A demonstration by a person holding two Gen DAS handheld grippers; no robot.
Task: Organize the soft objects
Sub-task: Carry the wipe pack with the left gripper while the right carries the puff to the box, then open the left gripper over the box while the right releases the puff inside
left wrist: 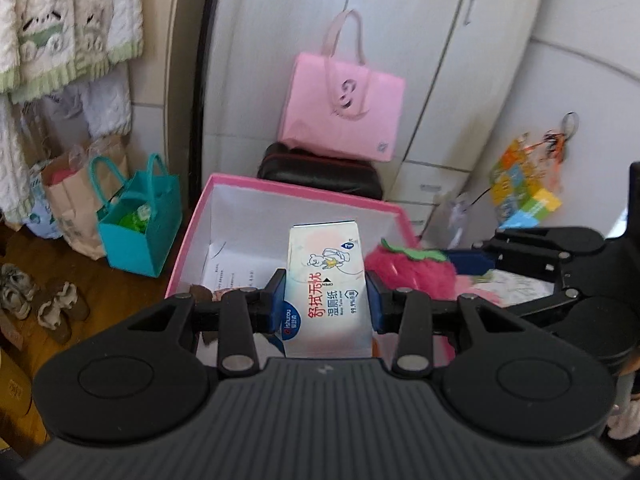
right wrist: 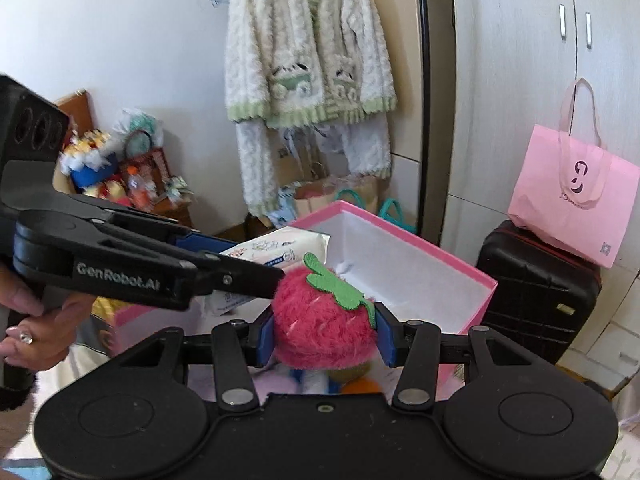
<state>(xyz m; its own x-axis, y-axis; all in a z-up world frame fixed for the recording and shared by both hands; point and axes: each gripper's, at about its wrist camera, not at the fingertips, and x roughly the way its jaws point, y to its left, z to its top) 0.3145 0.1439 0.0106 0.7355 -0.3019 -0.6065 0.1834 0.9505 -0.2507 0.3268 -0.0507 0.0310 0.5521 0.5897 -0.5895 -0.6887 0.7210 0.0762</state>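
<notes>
Left tongs (left wrist: 326, 296): clamped on a wipes pack (left wrist: 326, 276), blue pads pressed against its two long sides.
Right tongs (right wrist: 325, 330): clamped on a plush strawberry (right wrist: 320, 320), pads sunk into the fur on both sides.
Wipes pack: white, printed in red and blue, held above the near edge of the pink box (left wrist: 188, 236); its far end reaches over the box interior.
Plush strawberry: pink, green felt leaf on top, held just right of the wipes pack and near the right side of the box.
Pink box: open, white inside, a printed sheet lying on its bottom.
Hand (right wrist: 36, 332): grips the handle of the left tongs, seen at the left in the right wrist view.
Far: black suitcase (left wrist: 320, 172) behind the box, pink bag (left wrist: 340, 112) on top of it, white cupboard (left wrist: 420, 60) behind.
Far left: teal bag (left wrist: 140, 220) on the floor, fleece cardigan (right wrist: 308, 60) hanging above.
</notes>
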